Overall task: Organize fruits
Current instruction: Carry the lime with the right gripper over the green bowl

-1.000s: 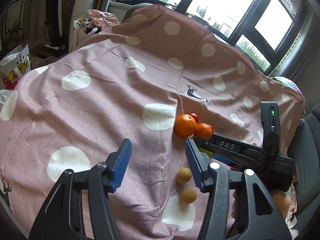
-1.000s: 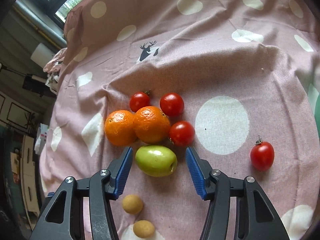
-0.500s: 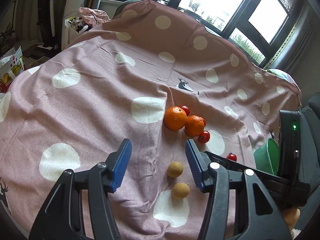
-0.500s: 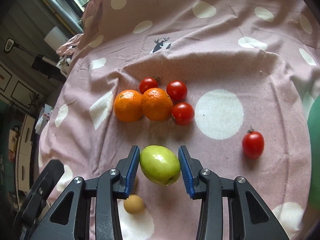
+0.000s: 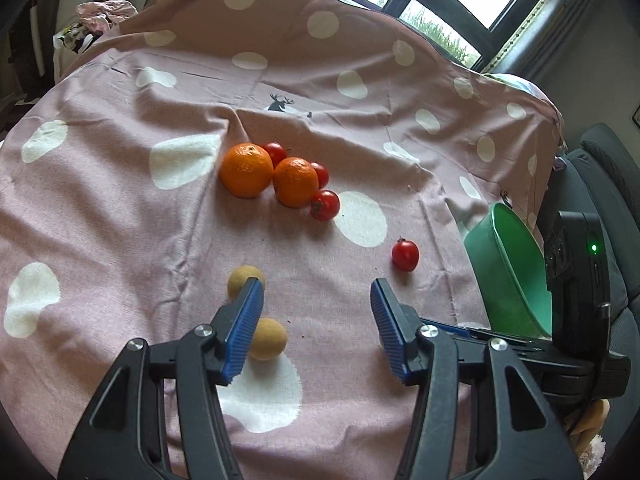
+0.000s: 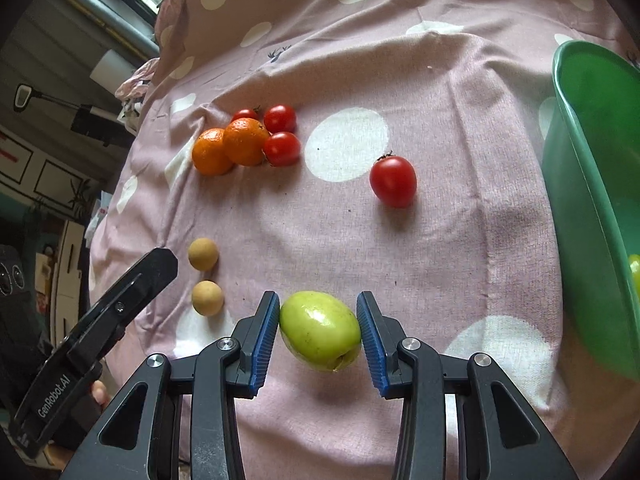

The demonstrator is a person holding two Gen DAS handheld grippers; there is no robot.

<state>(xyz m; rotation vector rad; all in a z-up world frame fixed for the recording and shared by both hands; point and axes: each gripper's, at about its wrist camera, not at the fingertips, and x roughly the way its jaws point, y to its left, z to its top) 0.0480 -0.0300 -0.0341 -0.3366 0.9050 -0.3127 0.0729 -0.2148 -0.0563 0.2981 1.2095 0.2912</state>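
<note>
The right claw (image 6: 319,334) squeezes a green fruit (image 6: 320,330). The green bowl (image 6: 580,184) sits at two o'clock. The left claw (image 5: 316,330) is open, holding nothing.

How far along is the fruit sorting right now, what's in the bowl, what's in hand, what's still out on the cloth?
Done: the green bowl seems to hold one yellow-green fruit at its edge; the rest is hidden. In hand: the right gripper is shut on the green fruit. The left gripper is open and empty. Left: two oranges, four tomatoes, two tan fruits.
</note>
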